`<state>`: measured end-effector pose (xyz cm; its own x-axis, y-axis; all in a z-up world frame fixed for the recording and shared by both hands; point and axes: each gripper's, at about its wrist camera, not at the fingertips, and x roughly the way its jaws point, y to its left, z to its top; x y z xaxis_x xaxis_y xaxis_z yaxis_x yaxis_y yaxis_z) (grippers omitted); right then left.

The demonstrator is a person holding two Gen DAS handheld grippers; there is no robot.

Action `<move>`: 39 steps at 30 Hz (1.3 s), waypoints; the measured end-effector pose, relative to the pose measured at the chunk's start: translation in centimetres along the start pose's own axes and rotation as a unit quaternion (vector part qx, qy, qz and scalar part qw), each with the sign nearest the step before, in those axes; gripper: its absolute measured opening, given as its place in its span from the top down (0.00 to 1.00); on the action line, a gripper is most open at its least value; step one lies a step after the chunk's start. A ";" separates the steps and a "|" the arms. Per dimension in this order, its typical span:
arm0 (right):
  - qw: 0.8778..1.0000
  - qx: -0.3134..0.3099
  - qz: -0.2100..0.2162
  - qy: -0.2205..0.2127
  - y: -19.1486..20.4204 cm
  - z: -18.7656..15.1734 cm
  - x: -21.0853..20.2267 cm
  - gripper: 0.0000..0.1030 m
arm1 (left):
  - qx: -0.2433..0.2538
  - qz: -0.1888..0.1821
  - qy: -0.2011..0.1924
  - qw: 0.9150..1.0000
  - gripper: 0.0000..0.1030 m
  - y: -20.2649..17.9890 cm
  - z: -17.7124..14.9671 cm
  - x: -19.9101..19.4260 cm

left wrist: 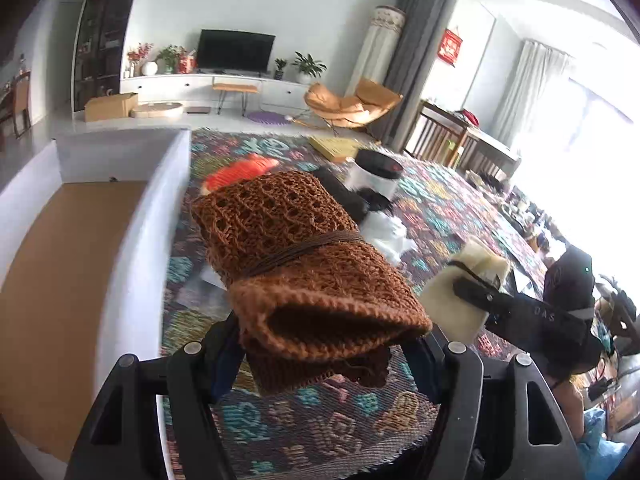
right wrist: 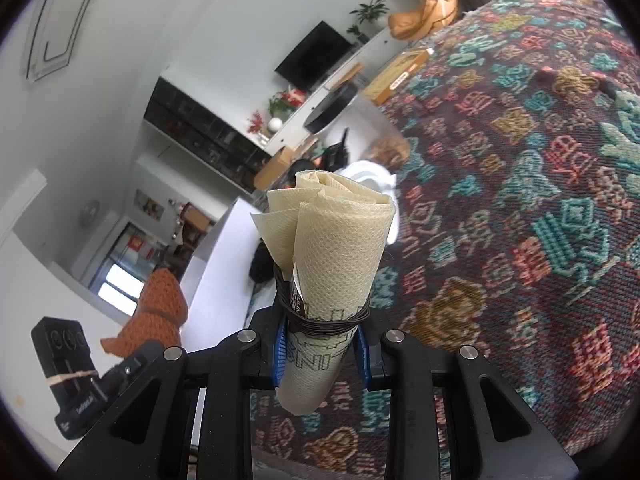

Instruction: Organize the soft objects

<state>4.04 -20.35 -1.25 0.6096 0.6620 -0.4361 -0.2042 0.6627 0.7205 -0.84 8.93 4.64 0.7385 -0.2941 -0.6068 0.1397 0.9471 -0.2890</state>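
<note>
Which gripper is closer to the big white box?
Left. The left gripper, holding the brown knit roll, is right beside the white box. The right gripper, holding the cream roll, is farther away.

Left hand-held gripper [left wrist: 332,344] clamped half-wide on its load, right hand-held gripper [right wrist: 322,344] clamped narrowly

Knitted bundle [left wrist: 304,264] held in left tongs [left wrist: 328,354] above the surface [left wrist: 320,432], beside the box [left wrist: 132,248] along its left edge. Rolled cloth [right wrist: 332,248] in right tongs [right wrist: 320,344], right of the bundle. Canister [left wrist: 374,174] behind, toward the far edge.
</note>
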 end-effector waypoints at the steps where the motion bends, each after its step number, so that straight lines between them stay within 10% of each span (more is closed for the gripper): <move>1: 1.000 -0.006 0.009 0.010 1.3 -0.1 0.6 0.72 | -0.005 0.017 -0.010 1.000 0.33 1.4 0.5 -1.2; 12: 0.966 -0.123 0.150 0.173 22.4 -4.0 12.8 0.68 | -0.081 0.242 -0.032 0.966 0.17 16.6 -0.3 -8.6; 15: 0.951 -0.172 0.096 0.238 25.0 -6.3 17.0 0.21 | -0.104 0.277 -0.009 0.955 0.00 18.8 -1.5 -7.9; 19: 0.953 -0.200 0.020 0.228 23.6 -6.9 17.5 0.19 | -0.112 0.306 -0.006 0.945 0.00 19.7 -2.4 -6.8; 26: 0.970 -0.165 -0.127 0.122 12.4 -3.1 12.2 0.19 | -0.087 0.231 -0.028 0.969 0.00 14.3 -1.2 -4.1; 32: 0.958 -0.094 -0.269 0.041 1.6 -0.3 6.7 0.19 | 0.004 0.107 -0.009 0.994 0.00 4.3 -1.0 0.1; 39: 0.950 -0.036 -0.309 0.002 -4.0 1.2 4.3 0.20 | 0.071 0.058 0.100 0.991 0.00 -3.1 -4.7 9.7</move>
<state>8.33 -20.58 -5.36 0.6269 0.1398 -0.7664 0.1407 0.9473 0.2879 2.77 2.51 -3.87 0.6115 -0.1887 -0.7684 0.1638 0.9803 -0.1104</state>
